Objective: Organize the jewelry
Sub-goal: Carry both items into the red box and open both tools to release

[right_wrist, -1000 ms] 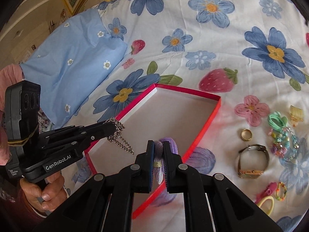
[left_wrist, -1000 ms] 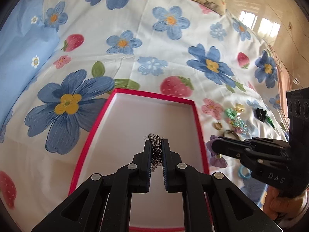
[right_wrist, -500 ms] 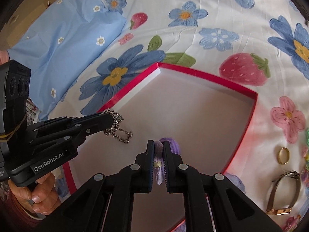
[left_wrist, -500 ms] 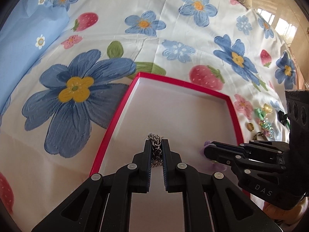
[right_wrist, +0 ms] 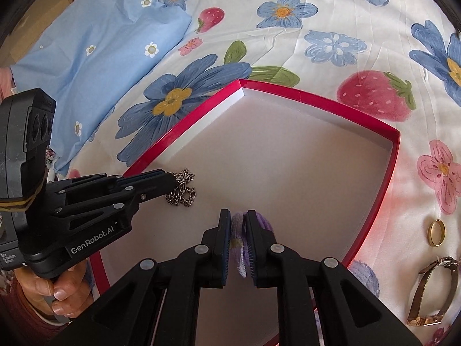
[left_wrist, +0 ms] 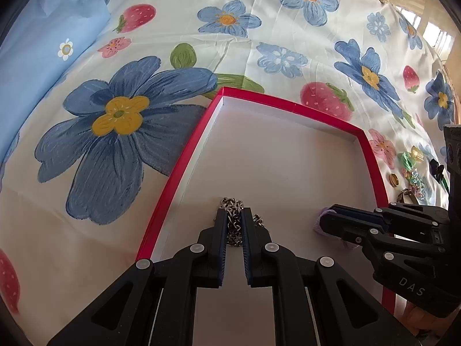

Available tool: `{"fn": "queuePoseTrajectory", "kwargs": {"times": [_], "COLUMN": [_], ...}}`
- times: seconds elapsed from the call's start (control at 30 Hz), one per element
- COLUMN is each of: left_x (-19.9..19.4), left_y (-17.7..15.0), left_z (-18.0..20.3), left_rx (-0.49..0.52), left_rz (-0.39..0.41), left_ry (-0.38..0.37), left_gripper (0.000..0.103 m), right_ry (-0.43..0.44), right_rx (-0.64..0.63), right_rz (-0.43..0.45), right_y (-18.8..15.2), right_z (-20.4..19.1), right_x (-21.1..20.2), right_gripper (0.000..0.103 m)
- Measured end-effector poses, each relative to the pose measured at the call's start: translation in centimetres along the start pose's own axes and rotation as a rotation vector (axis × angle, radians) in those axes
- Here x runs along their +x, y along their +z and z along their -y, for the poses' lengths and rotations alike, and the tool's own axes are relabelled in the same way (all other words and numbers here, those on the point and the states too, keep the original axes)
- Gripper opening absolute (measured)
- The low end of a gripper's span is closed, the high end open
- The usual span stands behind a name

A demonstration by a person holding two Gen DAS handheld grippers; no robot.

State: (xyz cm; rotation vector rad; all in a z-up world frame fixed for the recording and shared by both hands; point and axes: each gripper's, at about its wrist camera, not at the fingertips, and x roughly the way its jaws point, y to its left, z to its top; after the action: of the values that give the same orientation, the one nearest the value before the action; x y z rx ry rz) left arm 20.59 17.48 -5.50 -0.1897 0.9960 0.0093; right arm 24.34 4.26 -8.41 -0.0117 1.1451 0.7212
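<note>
A red-rimmed box [left_wrist: 184, 167] with a white floor lies on a floral sheet; it also shows in the right wrist view [right_wrist: 393, 161]. My left gripper [left_wrist: 234, 219] is shut on a silver chain [left_wrist: 232, 203], whose lower end rests bunched on the box floor in the right wrist view [right_wrist: 181, 193]. My right gripper [right_wrist: 237, 219] is shut on a purple fabric hair tie [right_wrist: 239, 230] low over the box floor. In the left wrist view it [left_wrist: 325, 223] sits to the right of the chain.
Loose jewelry lies on the sheet right of the box: a gold ring [right_wrist: 436, 232], a gold watch [right_wrist: 432, 288], green and bead pieces [left_wrist: 412, 167]. A blue pillow [right_wrist: 95, 43] lies at the far left.
Both grippers have moved down and forward into the box. The chain's hanging end now rests bunched on the box floor. The hair tie is lower over the floor.
</note>
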Motion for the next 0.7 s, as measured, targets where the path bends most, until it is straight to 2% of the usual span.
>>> {"fn": "queuePoseTrajectory", "kwargs": {"times": [0.13, 0.23, 0.3, 0.37, 0.53, 0.6, 0.67, 0.7], "left_x": [0.0, -0.3, -0.5, -0.8, -2.2, -3.0, -3.8, -4.4], "left_y": [-0.1, -0.2, -0.2, -0.3, -0.7, -0.9, -1.1, -1.2], "left_z": [-0.1, -0.1, 0.0, 0.0, 0.1, 0.2, 0.4, 0.6], "left_rx": [-0.003, -0.003, -0.004, -0.008, -0.009, -0.009, -0.004, -0.004], "left_rz": [-0.002, 0.000, -0.001, 0.003, 0.017, 0.028, 0.044, 0.055], "left_ry": [0.001, 0.006, 0.010, 0.011, 0.014, 0.013, 0.015, 0.018], "left_gripper": [0.009, 0.011, 0.014, 0.022, 0.025, 0.034, 0.060, 0.066], "right_ry": [-0.001, 0.000, 0.000, -0.004, -0.013, -0.018, -0.023, -0.030], "right_rx": [0.005, 0.013, 0.014, 0.017, 0.044, 0.063, 0.078, 0.085], "right_rz": [0.004, 0.010, 0.019, 0.030, 0.074, 0.101, 0.130, 0.145], "right_y": [0.0, 0.0, 0.0, 0.0, -0.2, -0.5, -0.9, -1.2], "right_z": [-0.1, -0.1, -0.1, -0.1, 0.3, 0.7, 1.2, 1.4], "right_x": [0.0, -0.3, -0.7, -1.2, -3.2, -4.6, -6.1, -6.8], "right_gripper": [0.014, 0.018, 0.030, 0.038, 0.038, 0.038, 0.040, 0.042]}}
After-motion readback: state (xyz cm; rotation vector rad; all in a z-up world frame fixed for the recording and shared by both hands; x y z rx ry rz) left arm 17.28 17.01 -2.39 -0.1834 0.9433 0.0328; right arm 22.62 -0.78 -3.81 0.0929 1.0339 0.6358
